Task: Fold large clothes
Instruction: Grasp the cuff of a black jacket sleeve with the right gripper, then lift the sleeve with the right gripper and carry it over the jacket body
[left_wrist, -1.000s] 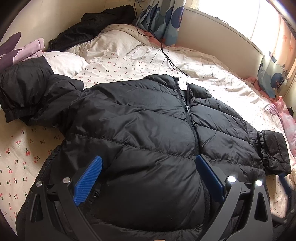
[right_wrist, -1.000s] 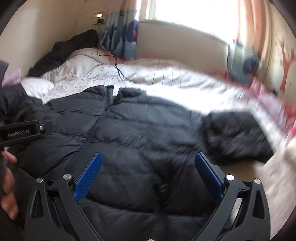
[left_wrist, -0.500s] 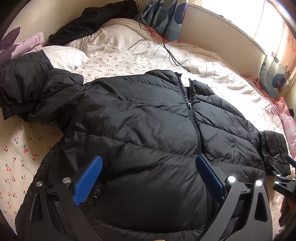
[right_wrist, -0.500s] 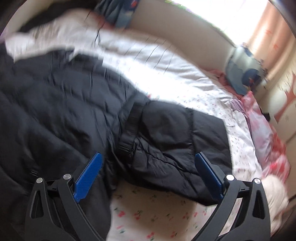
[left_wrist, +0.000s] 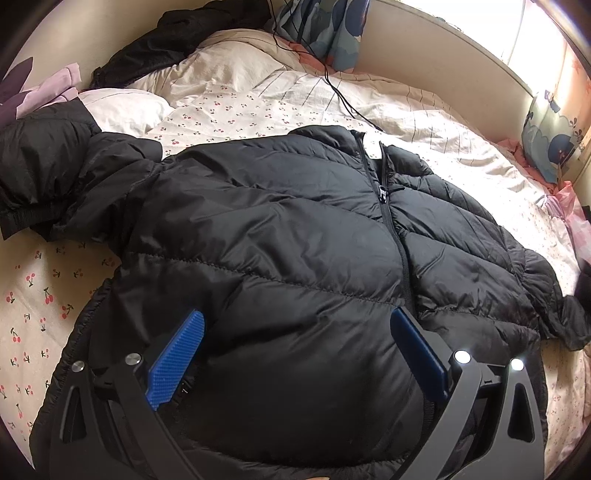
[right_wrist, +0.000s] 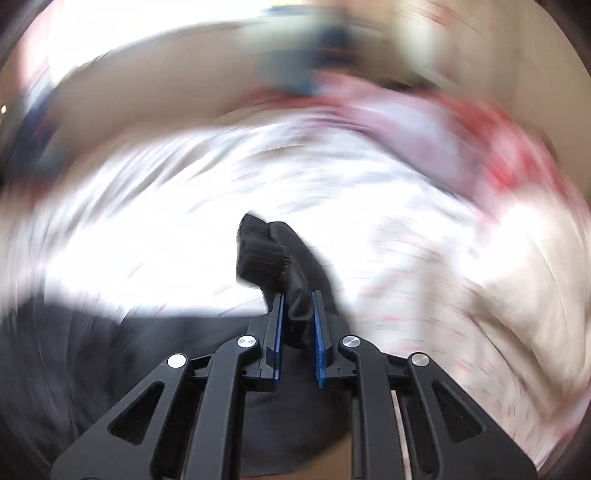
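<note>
Right tool (right_wrist: 297, 308) is clamping down on the ribbed cuff (right_wrist: 263, 255) of the sleeve, blue pads (right_wrist: 277, 332) pinching a bunch of black fabric between them, cuff end sticking out past the tips. Right view is heavily motion-blurred, so the tool is likely swinging; only white bedding and pinkish smears are readable around it. Left tool (left_wrist: 295, 354) is sitting with jaws wide apart, holding nothing, hovering low over the hem area of the black puffer jacket (left_wrist: 288, 236); contact with the fabric cannot be told. Jacket is lying face up, zipped, spread flat across the bed (left_wrist: 44, 288) on the cherry-print sheet, left sleeve (left_wrist: 44, 173) bunched out toward the pillow side, right sleeve end running off the frame edge. A black cable (left_wrist: 340, 92) is trailing over the bedding beyond the collar, well apart from the jacket body. Step in hand, as judged: folding the right sleeve in over the chest. Next move is calling for carrying the cuff across the front panel, laying it flat near the zipper, then letting go; left tool may need to be pinning the body so the slippery shell is not dragging along.
</note>
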